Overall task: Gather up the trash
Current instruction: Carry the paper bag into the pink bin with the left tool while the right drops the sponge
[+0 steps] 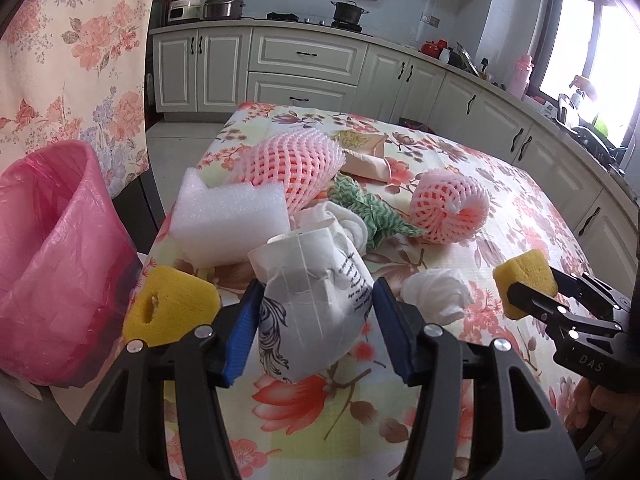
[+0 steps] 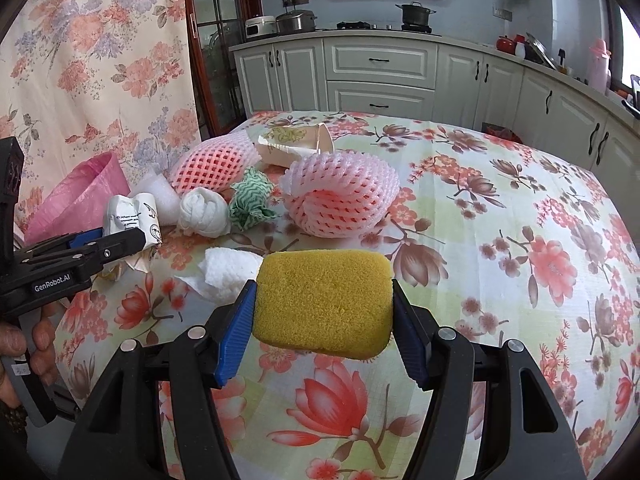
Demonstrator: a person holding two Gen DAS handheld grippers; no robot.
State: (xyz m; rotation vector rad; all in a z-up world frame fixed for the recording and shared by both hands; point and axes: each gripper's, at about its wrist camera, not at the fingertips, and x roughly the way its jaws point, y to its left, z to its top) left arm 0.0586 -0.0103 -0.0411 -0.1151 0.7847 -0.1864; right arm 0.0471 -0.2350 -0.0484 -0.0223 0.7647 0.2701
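My left gripper [image 1: 316, 312] is shut on a crumpled white paper cup with black print [image 1: 316, 280], held above the flowered table [image 1: 520, 208]; it also shows in the right wrist view [image 2: 132, 216]. My right gripper [image 2: 324, 312] is shut on a yellow sponge [image 2: 324, 300], seen at right in the left wrist view [image 1: 524, 284]. A second yellow sponge [image 1: 168, 308] lies by the table's left edge. A bin with a pink bag [image 1: 52, 256] stands left of the table. A white foam block [image 1: 228, 220], pink foam nets [image 1: 292, 164] [image 1: 448, 204], a green cloth [image 1: 368, 208] and white tissues [image 1: 436, 296] lie on the table.
A crushed paper carton [image 1: 368, 156] lies behind the nets. Kitchen cabinets [image 1: 304, 68] run along the back and right. A flowered curtain [image 1: 68, 60] hangs at left behind the bin.
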